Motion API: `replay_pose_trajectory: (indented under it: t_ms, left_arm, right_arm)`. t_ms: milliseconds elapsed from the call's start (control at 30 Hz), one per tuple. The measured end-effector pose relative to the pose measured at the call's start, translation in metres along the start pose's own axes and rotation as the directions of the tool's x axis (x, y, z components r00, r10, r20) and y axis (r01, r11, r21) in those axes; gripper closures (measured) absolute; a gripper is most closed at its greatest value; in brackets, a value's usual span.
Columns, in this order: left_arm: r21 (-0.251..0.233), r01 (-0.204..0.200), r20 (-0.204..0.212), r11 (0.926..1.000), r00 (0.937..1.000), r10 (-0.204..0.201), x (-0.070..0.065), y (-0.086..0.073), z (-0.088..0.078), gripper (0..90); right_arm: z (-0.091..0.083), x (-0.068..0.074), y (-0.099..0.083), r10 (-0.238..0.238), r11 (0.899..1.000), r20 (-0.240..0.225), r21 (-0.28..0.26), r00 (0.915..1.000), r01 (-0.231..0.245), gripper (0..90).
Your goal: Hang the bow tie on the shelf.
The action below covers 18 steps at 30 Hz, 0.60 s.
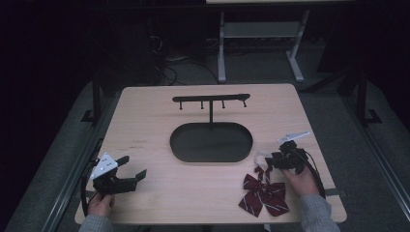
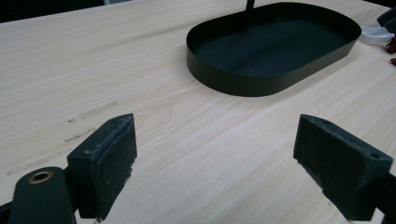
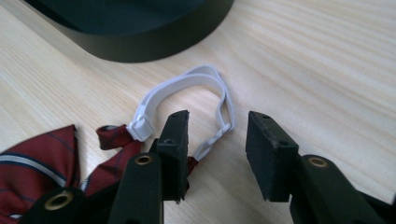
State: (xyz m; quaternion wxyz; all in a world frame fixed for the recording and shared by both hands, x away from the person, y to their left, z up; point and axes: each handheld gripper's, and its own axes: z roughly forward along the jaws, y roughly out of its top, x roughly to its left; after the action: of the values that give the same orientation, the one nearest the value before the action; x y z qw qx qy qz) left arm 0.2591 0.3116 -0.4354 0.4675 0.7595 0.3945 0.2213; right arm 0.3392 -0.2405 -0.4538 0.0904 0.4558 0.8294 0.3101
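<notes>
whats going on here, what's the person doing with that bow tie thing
A person at a wooden table holds a gripper in each hand. The right gripper is down at the white elastic strap of a dark red striped bow tie, jaws partly open around the strap, not yet pinching it. The left gripper sits wide open over bare table. A black oval tray with a hook stand waits behind, nothing hung on it.

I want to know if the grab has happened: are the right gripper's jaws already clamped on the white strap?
No: the right gripper has its jaws apart, the white strap lying between them unpinched.
</notes>
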Motion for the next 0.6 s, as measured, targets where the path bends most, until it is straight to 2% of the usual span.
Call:
replay_pose_trajectory:
  t_ms: [133,600]
  left_arm:
    - [0.0,0.0,0.001,1.0,1.0,0.0,-0.0001,0.0002,0.0,12.8]
    - [0.001,-0.003,0.006,1.0,1.0,0.003,-0.0004,0.0003,0.0002,12.8]
  right_arm:
    - [0.0048,0.0014,-0.0027,-0.002,1.0,0.012,0.022,0.9999,0.002,62.4]
    - [0.0035,0.0038,-0.0077,-0.025,1.0,0.044,0.004,0.9987,0.025,76.5]
